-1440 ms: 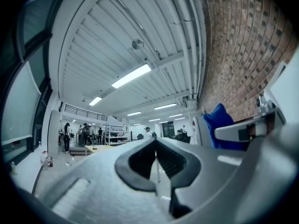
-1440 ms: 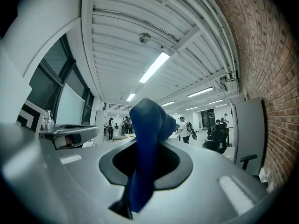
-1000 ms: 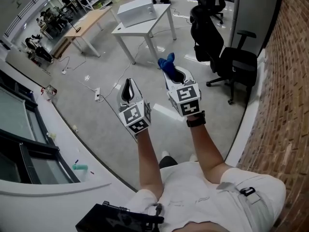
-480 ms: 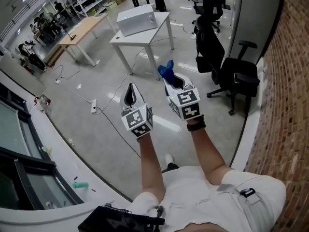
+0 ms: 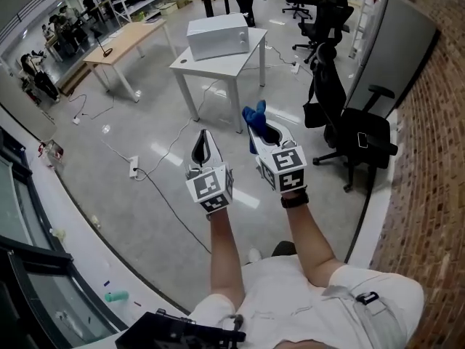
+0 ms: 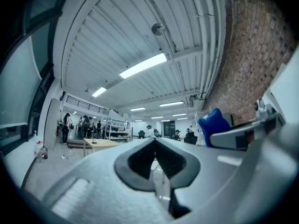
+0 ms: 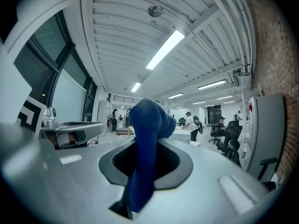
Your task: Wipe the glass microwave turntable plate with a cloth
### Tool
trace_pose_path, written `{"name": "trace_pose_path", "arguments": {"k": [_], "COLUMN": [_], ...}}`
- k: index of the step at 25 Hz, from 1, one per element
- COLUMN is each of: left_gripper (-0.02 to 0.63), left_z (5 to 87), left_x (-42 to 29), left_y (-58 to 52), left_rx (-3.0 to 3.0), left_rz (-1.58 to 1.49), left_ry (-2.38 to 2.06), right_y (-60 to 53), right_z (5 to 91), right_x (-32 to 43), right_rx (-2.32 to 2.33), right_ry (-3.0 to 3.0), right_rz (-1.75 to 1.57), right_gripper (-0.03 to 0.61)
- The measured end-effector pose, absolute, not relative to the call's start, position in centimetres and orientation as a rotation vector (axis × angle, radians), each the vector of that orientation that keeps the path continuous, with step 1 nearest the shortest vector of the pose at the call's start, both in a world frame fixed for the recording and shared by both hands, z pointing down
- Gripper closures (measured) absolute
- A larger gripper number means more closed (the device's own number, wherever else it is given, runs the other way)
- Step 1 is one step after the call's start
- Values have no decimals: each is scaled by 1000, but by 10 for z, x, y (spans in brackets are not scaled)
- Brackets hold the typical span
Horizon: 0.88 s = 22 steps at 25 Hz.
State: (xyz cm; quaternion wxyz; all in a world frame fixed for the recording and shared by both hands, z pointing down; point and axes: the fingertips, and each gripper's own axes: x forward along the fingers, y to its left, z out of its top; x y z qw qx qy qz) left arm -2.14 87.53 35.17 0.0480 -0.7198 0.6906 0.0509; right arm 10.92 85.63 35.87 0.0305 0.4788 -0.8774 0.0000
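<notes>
A person stood on the grey floor of an open workshop with both tools raised at chest height and pointed ahead. The right tool (image 5: 256, 126) was clamped on a crumpled blue cloth (image 5: 253, 112), which stuck up out of its tips. The left tool (image 5: 203, 137) had its jaws closed tip to tip with nothing between them. The glass turntable plate did not show in any view. The likeliest place for it was the boxy white microwave oven (image 5: 218, 36), which sat with its door closed on a small white counter (image 5: 207, 65) straight ahead and slightly to the left, well apart from both tools across open floor. The two tools were held side by side, their long axes aimed roughly at that counter, and neither was clearly nearer. The empty left one lay more in line with the oven and looked the freer to deal with the door. A black office chair (image 5: 356, 133) stood off to the right beside a brick wall (image 5: 436, 158)
</notes>
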Motion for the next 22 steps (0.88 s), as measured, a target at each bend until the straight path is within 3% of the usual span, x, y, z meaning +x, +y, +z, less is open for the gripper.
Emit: {"name": "trace_pose_path", "arguments": {"k": [12,22], "left_gripper": [621,621], "left_z": [365,316], "left_x": [-24,-11], "left_y": [765,625], "left_rx": [-2262,-2202], "left_rz": [109,89], "left_ry": [2051,1983], "right_y": [743,604], "right_z": [369,320], "right_x": [91,101], "right_rx": [1469,1470], "right_ry": [-2688,-2802], "right_rz": [40,4], "right_gripper": [509,508]}}
